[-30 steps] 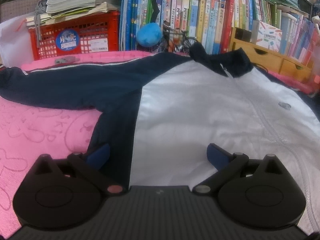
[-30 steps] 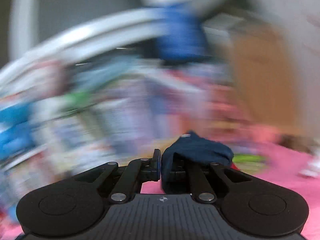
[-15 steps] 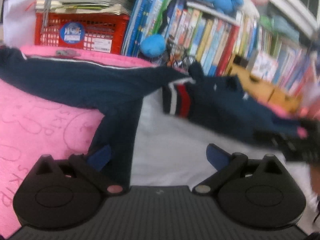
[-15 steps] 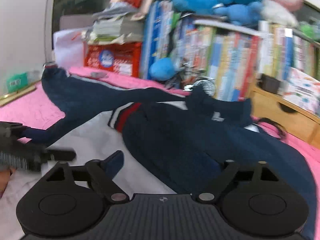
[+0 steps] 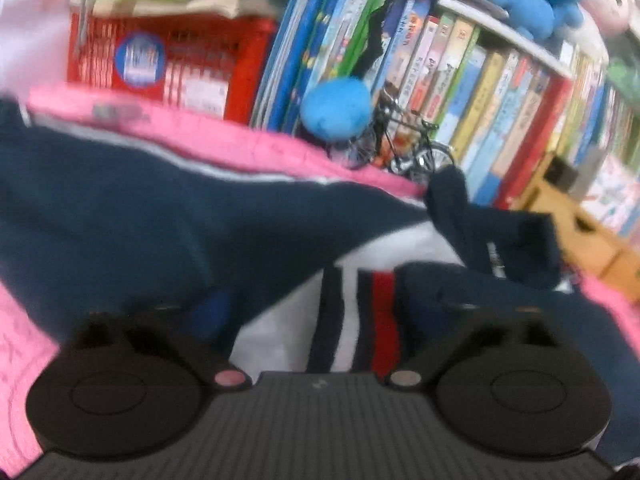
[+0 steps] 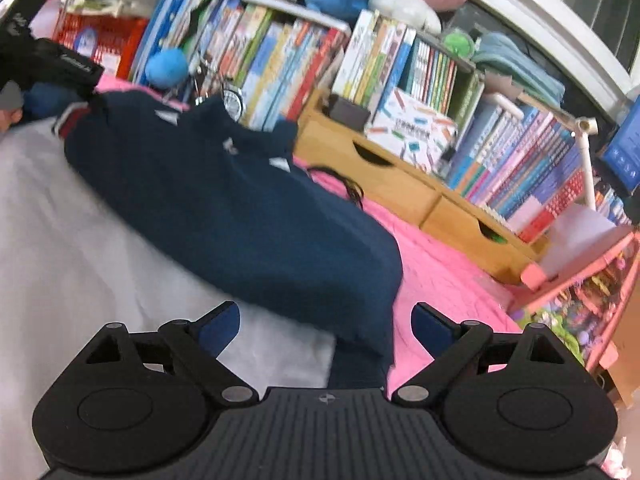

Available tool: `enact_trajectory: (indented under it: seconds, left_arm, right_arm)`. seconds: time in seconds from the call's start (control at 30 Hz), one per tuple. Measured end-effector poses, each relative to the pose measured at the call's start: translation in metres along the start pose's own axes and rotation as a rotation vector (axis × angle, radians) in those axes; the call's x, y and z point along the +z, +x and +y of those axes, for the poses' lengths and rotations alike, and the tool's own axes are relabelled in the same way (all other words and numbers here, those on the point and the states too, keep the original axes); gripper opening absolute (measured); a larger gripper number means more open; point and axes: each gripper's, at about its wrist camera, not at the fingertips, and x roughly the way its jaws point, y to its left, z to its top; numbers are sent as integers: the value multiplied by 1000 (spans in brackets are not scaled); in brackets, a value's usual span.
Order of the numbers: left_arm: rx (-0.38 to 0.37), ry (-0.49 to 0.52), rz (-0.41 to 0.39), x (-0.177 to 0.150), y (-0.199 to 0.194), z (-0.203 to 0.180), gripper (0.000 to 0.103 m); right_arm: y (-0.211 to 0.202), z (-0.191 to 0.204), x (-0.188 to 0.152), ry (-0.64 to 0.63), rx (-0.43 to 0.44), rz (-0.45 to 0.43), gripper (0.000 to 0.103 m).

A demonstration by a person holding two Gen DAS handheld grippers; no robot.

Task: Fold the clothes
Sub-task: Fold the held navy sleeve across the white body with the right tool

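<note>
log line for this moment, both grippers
left gripper: closing, striped cuff between jaws | right gripper: open, nothing gripped | navy sleeve: folded across white jacket body

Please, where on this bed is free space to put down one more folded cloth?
Free: the pink blanket between the jacket's folded navy sleeve and the wooden drawers; also the pink corner on the other side of the jacket, below the unfolded sleeve. Crowded: the back edge, with red crate, books and toy bicycle.

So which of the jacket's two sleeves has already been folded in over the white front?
The sleeve with the red-striped cuff, lying across the white front. The other sleeve stretches straight out sideways over the pink blanket.
</note>
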Motion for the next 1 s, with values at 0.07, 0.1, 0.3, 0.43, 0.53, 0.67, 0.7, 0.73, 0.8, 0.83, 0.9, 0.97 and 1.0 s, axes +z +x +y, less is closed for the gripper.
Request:
enact_trajectory:
  seconds: [0.07, 0.1, 0.3, 0.43, 0.53, 0.67, 0.7, 0.73, 0.8, 0.83, 0.9, 0.97, 1.0]
  left_arm:
    - [15, 25, -24, 4, -2, -1, 0]
    - [22, 21, -53, 6, -6, 0, 0]
    - [45, 105, -145, 19, -18, 9, 1]
    - [-123, 144, -43, 11, -19, 12, 74]
    - [-130, 161, -40, 2, -11, 3, 103]
    - [-87, 185, 18, -3, 6, -9, 44]
    - [-91, 202, 5, -2, 2, -13, 37]
    - [-93, 213, -16, 0, -3, -14, 33]
    - [-88, 243, -67, 3, -13, -15, 30]
    - [-82, 267, -95, 5, -17, -14, 30]
    - [-49, 299, -81, 1, -11, -10, 30]
    - [-13, 328, -58, -4, -3, -6, 34]
    - [-11, 323, -28, -5, 3, -2, 36]
  right_arm:
    - [7, -4, -3, 0, -17, 22, 93]
    - [12, -5, -3, -2, -28, 31, 93]
    - [36, 2, 8, -17, -37, 31, 92]
    - [43, 11, 14, -34, -42, 17, 92]
    - [43, 15, 14, -43, -53, 10, 92]
    - [41, 16, 14, -45, -58, 11, 93]
    - [41, 16, 14, -51, -62, 11, 93]
    - [41, 15, 14, -59, -68, 10, 93]
    - [43, 12, 11, -66, -90, 13, 93]
    - [46, 6, 9, -58, -112, 20, 93]
    - [51, -5, 3, -43, -157, 35, 93]
    - [55, -20, -3, -3, -174, 50, 96]
    - [56, -31, -6, 46, -150, 60, 98]
